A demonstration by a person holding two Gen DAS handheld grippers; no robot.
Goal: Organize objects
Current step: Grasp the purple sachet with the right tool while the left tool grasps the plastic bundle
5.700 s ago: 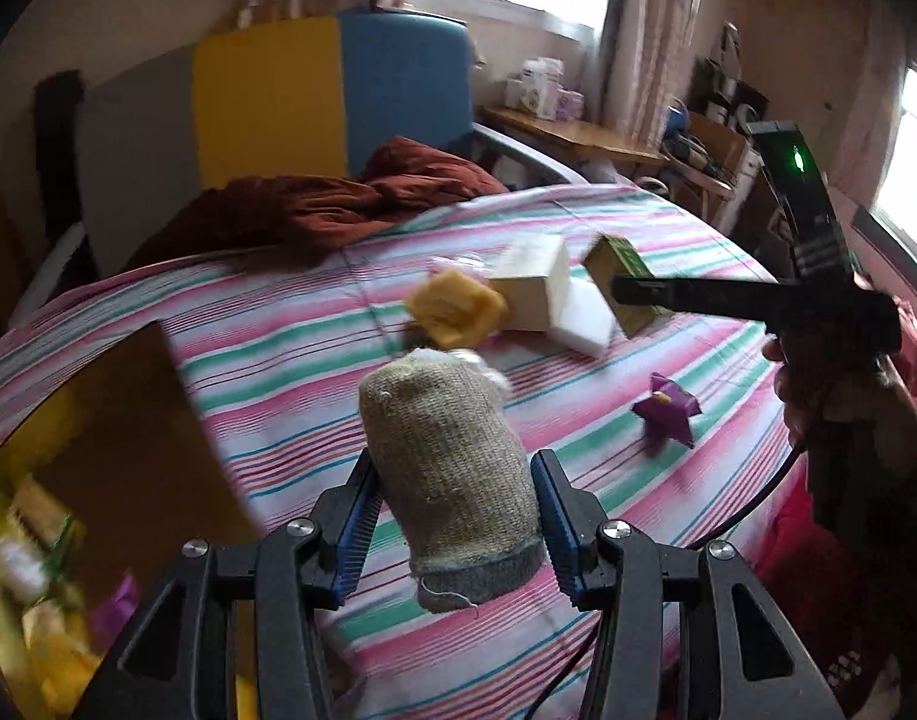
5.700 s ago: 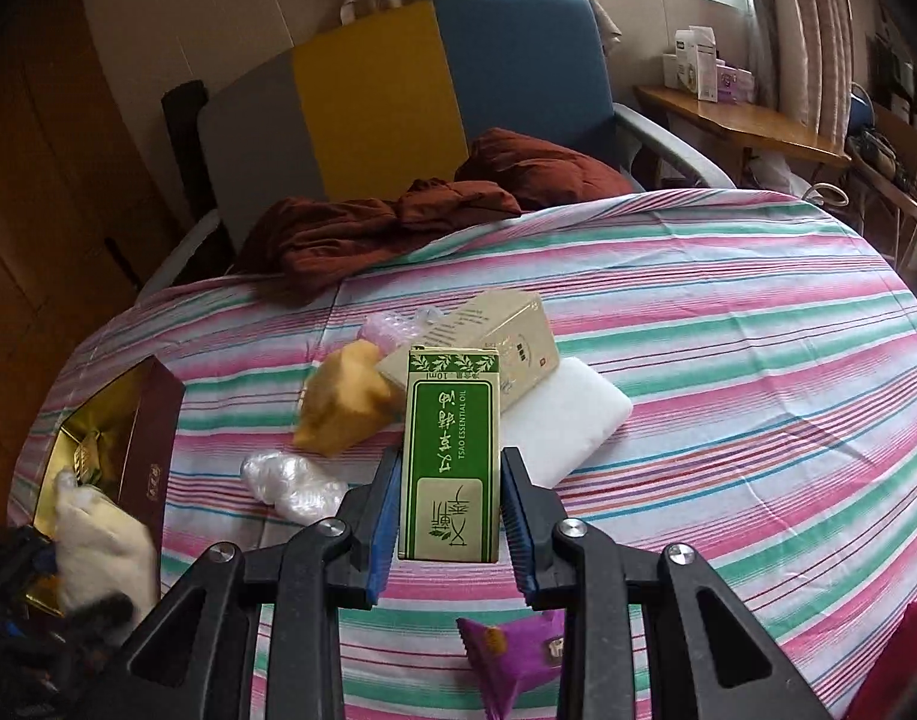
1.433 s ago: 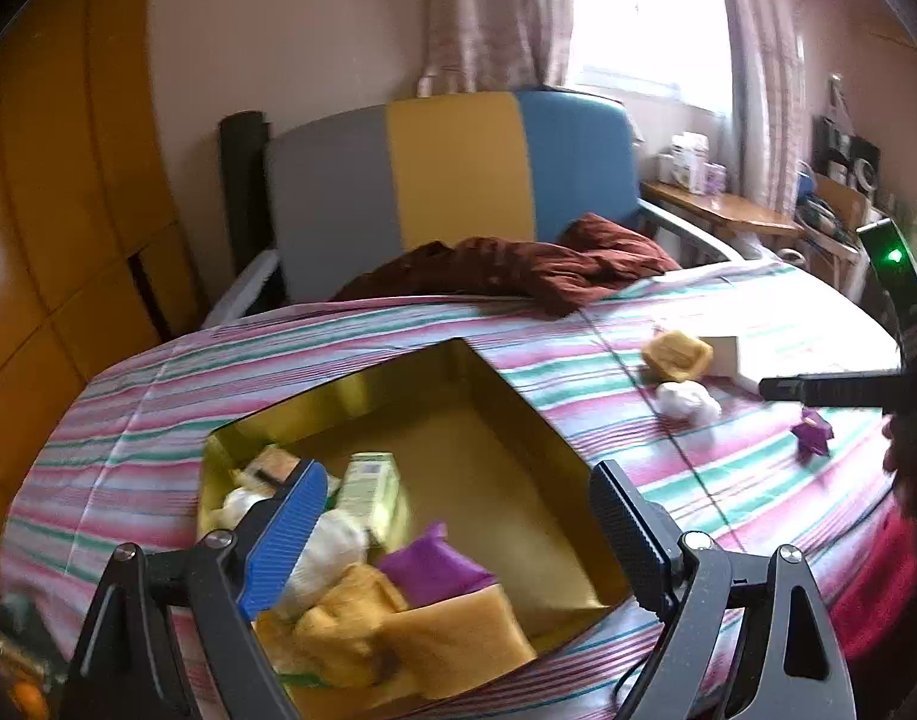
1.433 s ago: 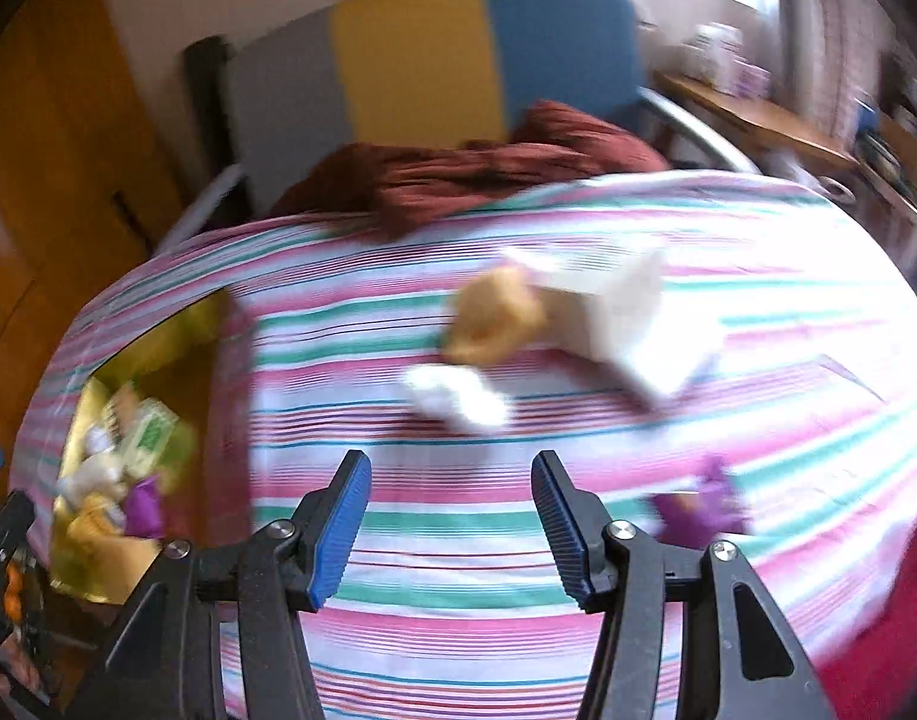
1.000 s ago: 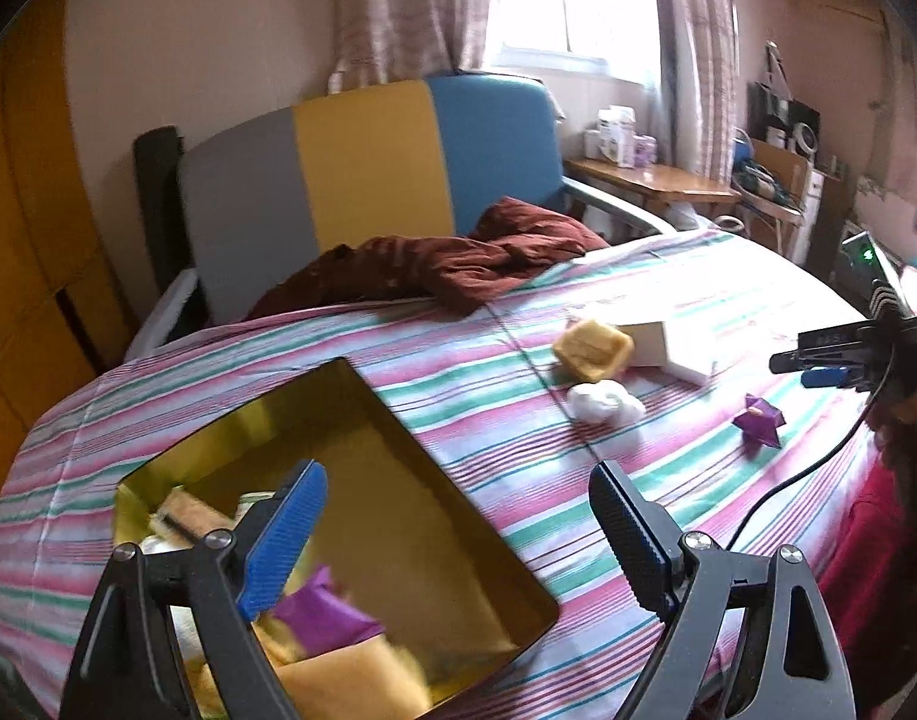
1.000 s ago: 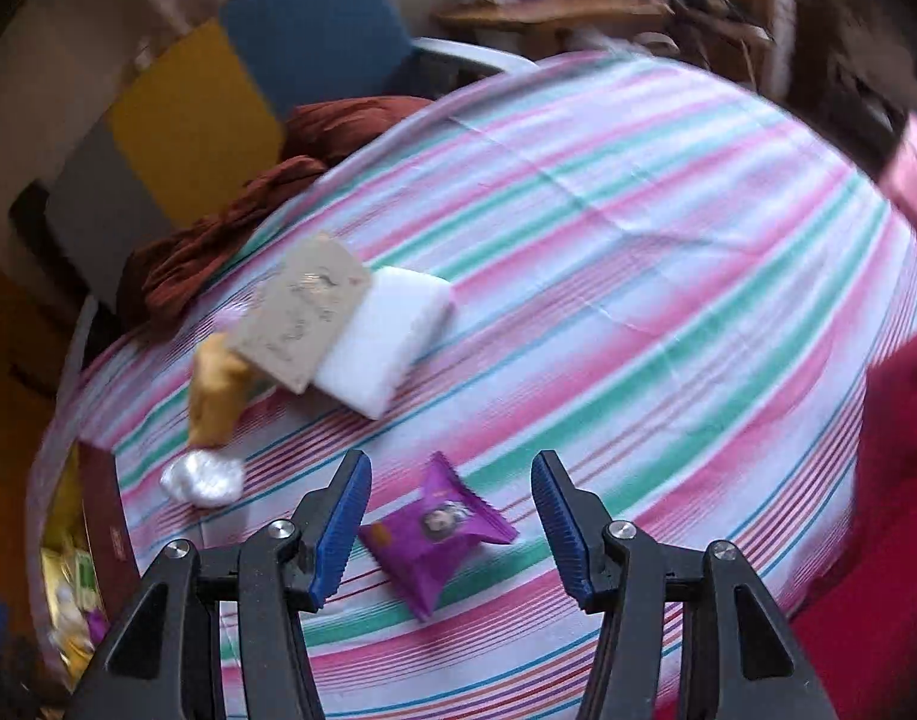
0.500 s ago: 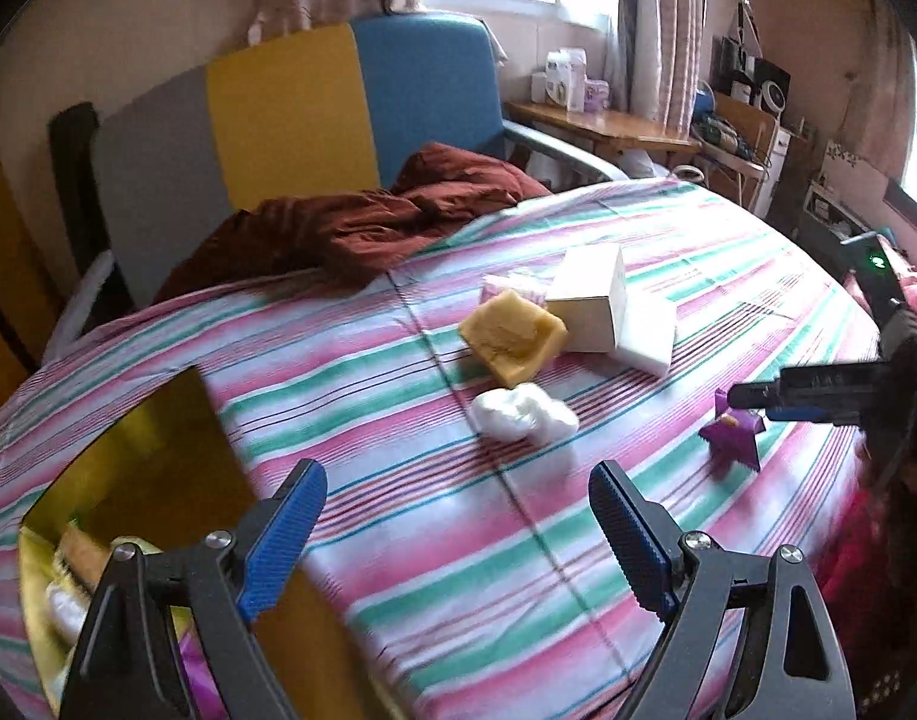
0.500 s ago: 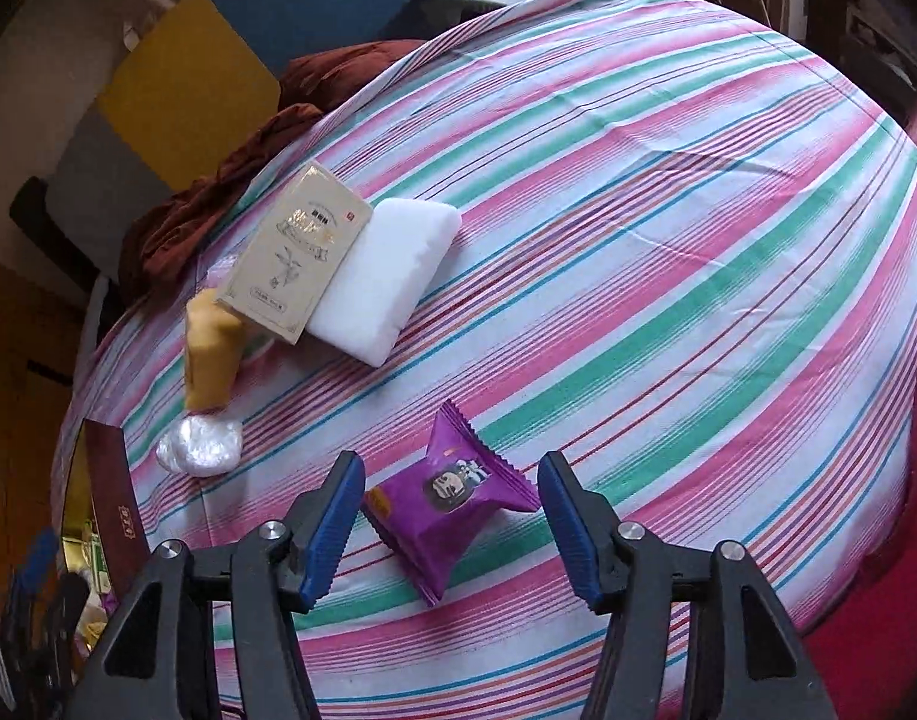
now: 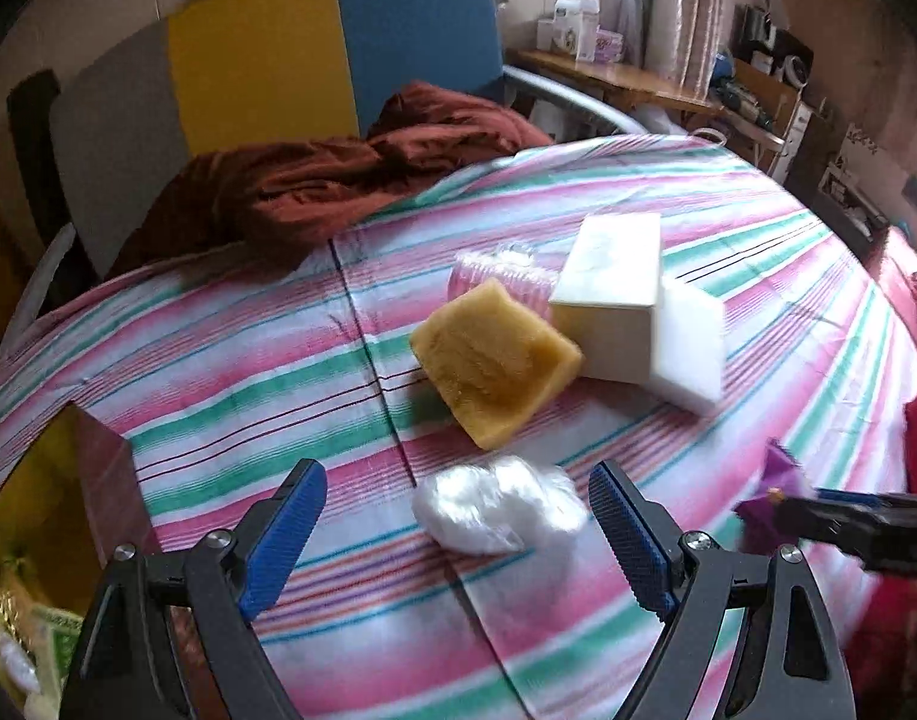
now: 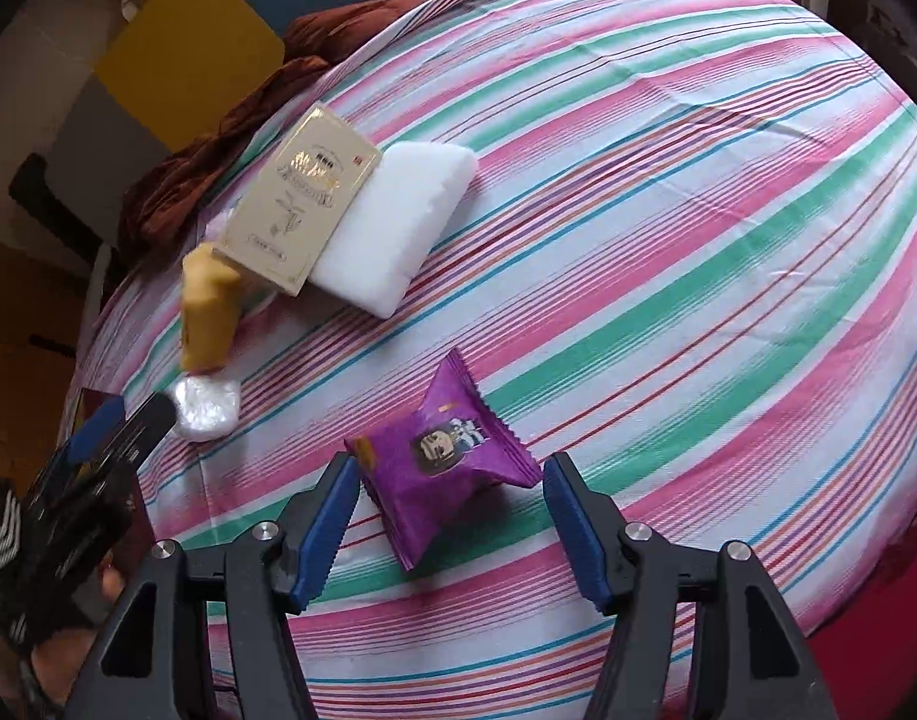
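Note:
My left gripper (image 9: 458, 531) is open, its jaws either side of a clear crumpled plastic packet (image 9: 497, 510) on the striped cloth. My right gripper (image 10: 449, 510) is open around a purple snack packet (image 10: 443, 450), which lies flat on the cloth. Behind lie a yellow sponge (image 9: 494, 360), a cream box (image 9: 611, 294) leaning on a white foam block (image 9: 689, 348), and a pink ridged plastic item (image 9: 500, 276). The gold-lined box (image 9: 32, 516) at the left edge holds several items. The right gripper also shows in the left wrist view (image 9: 848, 519).
The round table's striped cloth (image 10: 668, 228) drops away at the right and front edges. A brown cloth (image 9: 338, 174) lies on a grey, yellow and blue chair (image 9: 266, 60) at the back. A wooden side table (image 9: 614, 75) with boxes stands behind.
Both grippers released their items into the gold box and came back. The left now straddles the clear packet; the right has closed in on the purple packet.

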